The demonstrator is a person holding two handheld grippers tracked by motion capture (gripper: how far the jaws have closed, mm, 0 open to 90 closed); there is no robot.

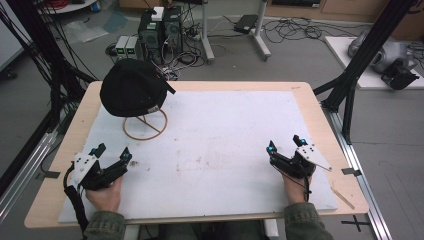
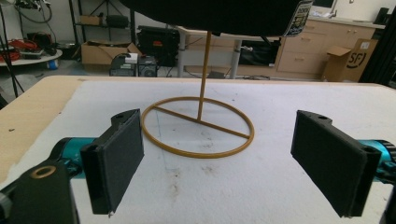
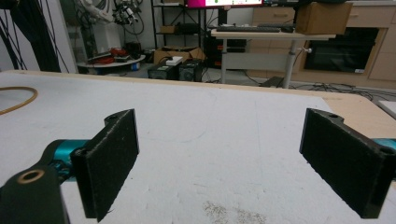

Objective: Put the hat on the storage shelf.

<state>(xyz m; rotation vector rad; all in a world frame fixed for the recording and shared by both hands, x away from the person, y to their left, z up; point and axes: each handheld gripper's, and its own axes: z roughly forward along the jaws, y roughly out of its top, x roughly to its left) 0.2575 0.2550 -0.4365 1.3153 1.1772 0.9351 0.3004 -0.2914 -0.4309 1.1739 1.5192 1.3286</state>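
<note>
- Black cloth, a cap (image 1: 131,87), sits on top of a thin wooden stand (image 1: 145,125), ahead of the left tongs (image 1: 112,152) and slightly to their right; well apart from the right tongs (image 1: 285,145), far off to their left.
- Both tongs are spread wide and hold nothing. The left gripper view looks straight at the stand's ring base (image 2: 198,128) and upright post (image 2: 204,74), with the cap's underside (image 2: 210,14) above the jaws.
- The step in hand looks like the reach for the cap with the left tongs.
- To do it well, I would lift the left tongs to the height of the cap's edge before going forward, since at their present level they would meet the post.
- Take the brim or rim between the pads, not the soft crown, and close firmly.
- Lift straight up off the post; a sideways pull could tip the light stand on the white worktop (image 1: 225,140).
- The right tongs could steady the ring if it wobbles.
</note>
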